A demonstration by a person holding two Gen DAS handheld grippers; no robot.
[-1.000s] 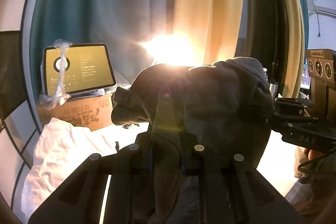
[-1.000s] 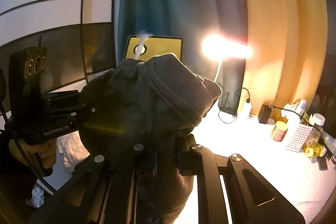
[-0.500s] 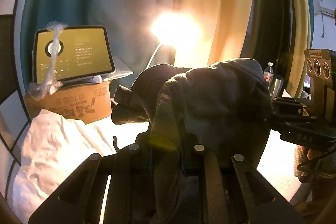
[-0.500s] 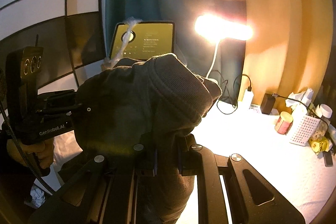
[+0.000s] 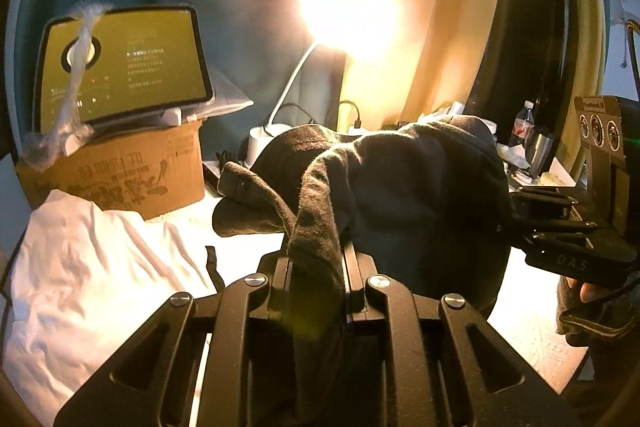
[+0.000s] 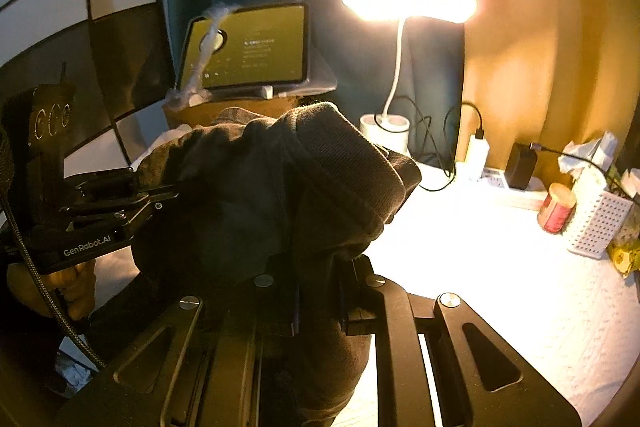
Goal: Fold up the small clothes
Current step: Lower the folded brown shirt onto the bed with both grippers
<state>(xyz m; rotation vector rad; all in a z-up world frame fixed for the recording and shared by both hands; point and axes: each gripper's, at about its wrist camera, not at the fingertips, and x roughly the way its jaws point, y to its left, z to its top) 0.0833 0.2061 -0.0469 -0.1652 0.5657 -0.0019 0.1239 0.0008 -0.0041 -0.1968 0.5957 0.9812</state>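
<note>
Garment (image 5: 420,195), dark, soft and limp, hangs bunched between left gripper (image 5: 316,267) and right gripper (image 6: 316,267), both clenched on its edges; best gripped at the ribbed hem.

Dark grey knit garment (image 5: 420,195), bunched, held up above white table w/ ribbed cuff.

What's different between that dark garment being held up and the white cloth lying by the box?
The dark garment hangs bunched in the air, pinched by the left gripper and right gripper; the white cloth lies crumpled on the table, untouched. One is dark grey with a ribbed band, the other plain white. Both are soft, unfolded fabric.
</note>
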